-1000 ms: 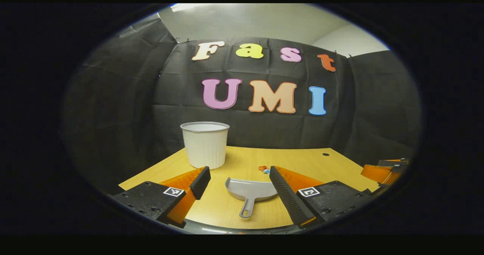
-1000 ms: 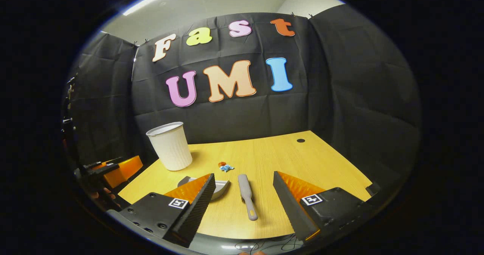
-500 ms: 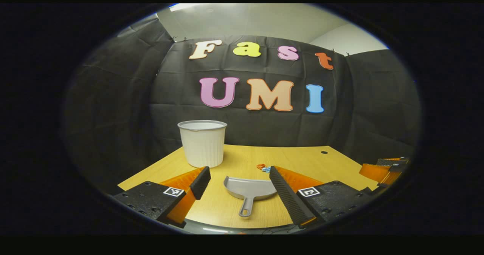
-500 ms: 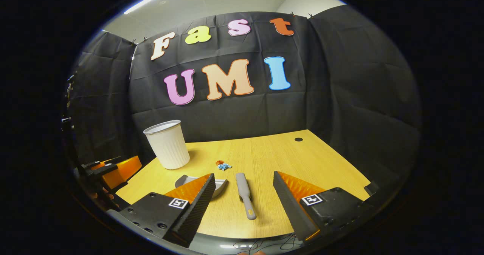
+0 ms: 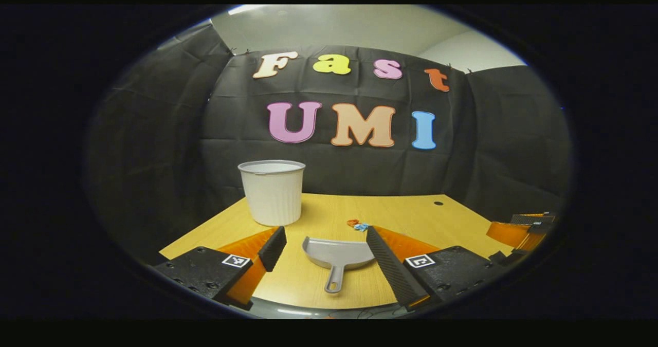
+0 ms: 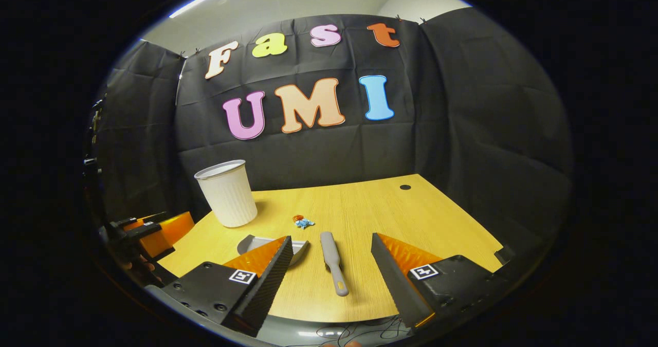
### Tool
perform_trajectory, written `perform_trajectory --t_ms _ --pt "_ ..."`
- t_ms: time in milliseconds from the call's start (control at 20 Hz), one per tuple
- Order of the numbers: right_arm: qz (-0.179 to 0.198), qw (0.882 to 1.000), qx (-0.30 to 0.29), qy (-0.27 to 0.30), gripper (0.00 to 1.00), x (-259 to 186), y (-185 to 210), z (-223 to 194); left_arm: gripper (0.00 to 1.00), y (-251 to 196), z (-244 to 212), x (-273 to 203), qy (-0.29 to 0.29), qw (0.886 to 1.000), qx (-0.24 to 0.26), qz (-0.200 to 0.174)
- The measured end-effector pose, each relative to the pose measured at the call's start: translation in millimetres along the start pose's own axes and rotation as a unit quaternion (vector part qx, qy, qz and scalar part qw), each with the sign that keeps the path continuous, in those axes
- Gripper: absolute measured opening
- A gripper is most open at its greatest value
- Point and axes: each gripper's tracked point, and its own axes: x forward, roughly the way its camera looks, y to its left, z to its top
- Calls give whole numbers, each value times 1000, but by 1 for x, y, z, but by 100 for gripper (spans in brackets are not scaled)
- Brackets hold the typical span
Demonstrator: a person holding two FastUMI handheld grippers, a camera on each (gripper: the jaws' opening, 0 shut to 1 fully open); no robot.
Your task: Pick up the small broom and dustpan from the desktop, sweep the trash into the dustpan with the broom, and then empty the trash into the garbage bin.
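In the left gripper view the left tongs [image 5: 321,247] stand wide apart and hold nothing, above the near edge of the wooden bench [image 5: 401,213]; the grey dustpan [image 5: 336,254] lies flat on the bench between their two fingers, touching neither, its handle pointing back toward the camera and its open mouth away; just beyond its far right corner sit small bits of trash [image 5: 357,225], orange and blue, close together; farther back on the left stands the white garbage bin [image 5: 271,193], upright, well apart from the dustpan; at the right edge of this view the right tongs [image 5: 519,229] show farther off

In the right gripper view the right tongs [image 6: 333,259] are likewise spread wide and empty; the grey broom [image 6: 333,262] lies on the bench between the fingers, handle nearest, touching neither; the dustpan [image 6: 252,243] lies just to its left, partly behind the left finger; the trash [image 6: 302,221] lies beyond both; the bin [image 6: 226,193] stands farther left
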Motion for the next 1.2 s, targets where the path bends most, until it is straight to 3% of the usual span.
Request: perform_trajectory --t_ms 1200 --pt "25 999 -1 34 92 6 16 -25 94 -18 -27 4 43 998 4 -37"
